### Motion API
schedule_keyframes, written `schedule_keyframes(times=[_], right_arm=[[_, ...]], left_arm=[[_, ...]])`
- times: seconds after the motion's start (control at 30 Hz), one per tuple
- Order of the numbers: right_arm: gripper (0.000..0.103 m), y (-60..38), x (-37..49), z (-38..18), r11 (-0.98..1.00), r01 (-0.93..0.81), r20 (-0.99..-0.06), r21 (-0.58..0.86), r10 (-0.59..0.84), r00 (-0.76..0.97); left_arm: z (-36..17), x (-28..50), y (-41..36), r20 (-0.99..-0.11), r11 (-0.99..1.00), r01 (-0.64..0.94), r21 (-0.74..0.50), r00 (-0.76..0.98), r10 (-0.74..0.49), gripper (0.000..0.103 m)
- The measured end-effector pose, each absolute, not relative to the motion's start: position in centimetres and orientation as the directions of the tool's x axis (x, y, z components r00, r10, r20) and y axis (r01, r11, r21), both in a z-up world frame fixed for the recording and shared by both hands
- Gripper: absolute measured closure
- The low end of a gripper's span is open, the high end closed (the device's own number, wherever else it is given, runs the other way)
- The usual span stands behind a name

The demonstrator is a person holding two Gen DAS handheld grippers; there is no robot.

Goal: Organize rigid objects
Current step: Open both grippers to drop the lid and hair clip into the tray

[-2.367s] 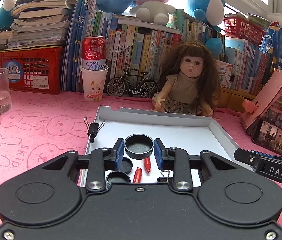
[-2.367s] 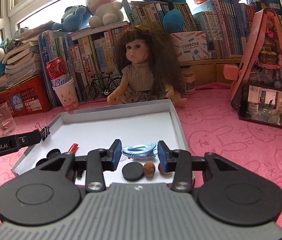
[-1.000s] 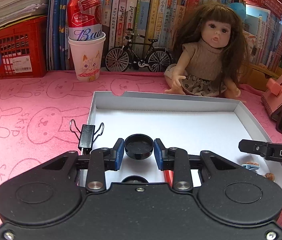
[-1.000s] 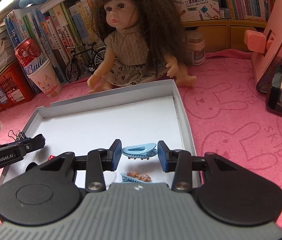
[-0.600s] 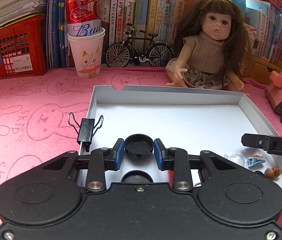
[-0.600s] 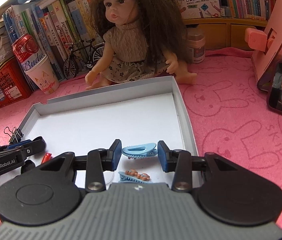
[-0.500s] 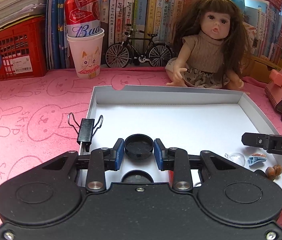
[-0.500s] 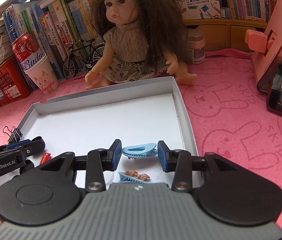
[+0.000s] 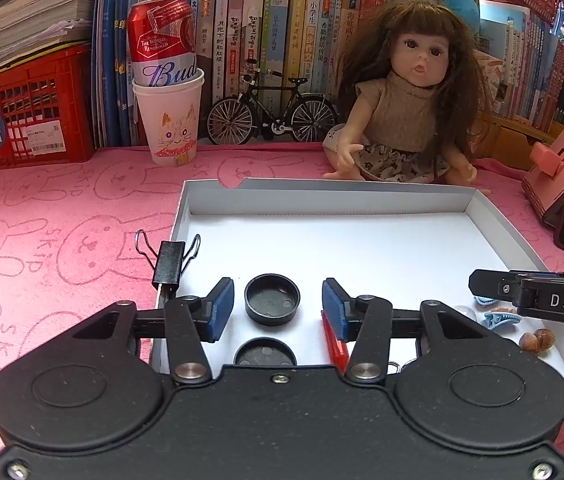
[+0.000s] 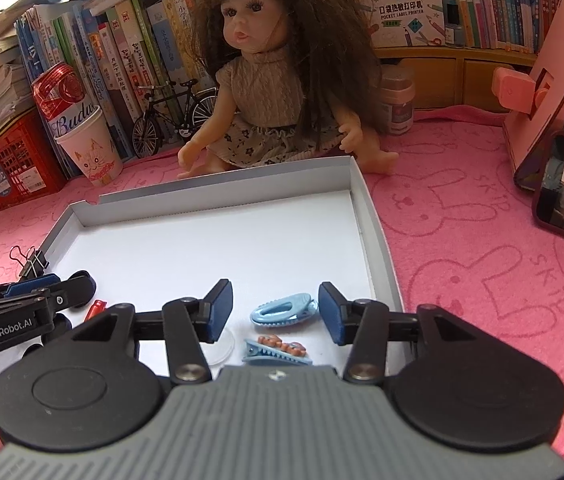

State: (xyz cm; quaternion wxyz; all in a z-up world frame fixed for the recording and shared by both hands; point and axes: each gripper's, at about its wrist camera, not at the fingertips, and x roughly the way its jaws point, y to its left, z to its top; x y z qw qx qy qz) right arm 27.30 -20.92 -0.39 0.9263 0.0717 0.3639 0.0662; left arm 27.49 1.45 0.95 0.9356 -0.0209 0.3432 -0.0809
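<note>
White tray (image 9: 494,216) on pink surface (image 9: 62,216) already holds most items. Left tongs (image 9: 278,308) have just opened, black cap (image 9: 272,299) loose between. Right tongs (image 10: 274,312) just opened, blue hair clip (image 10: 284,309) released inside. Binder clip (image 9: 168,260) is on the tray's rim, seemingly left.

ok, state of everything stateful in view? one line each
left claw: open, jaws just opened, black cap between, untouched
right claw: open, jaws just opened, blue clip between, untouched
black cap: in tray, hollow side up
blue clip: lying flat in tray
tray: open, no lid
binder clip: clamped on tray's left wall
can: upright in paper cup
doll: sitting behind tray
</note>
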Motion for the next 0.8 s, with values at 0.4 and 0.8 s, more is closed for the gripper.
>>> schedule_keyframes(times=[0.4, 0.8], right_arm=[[0.018, -20.6, 25.2, 1.3, 0.985, -0.081, -0.61, 0.149, 0.156, 0.777], [0.012, -20.8, 22.4, 2.7, 0.99, -0.076, -0.554, 0.118, 0.129, 0.822]], left_arm=[[2.8, 24.8, 1.5, -0.595, 0.983, 0.152, -0.102, 0.783, -0.182, 0.032], [4.7, 21.5, 1.3, -0.539, 0.977, 0.183, -0.111, 0.815, -0.214, 0.024]])
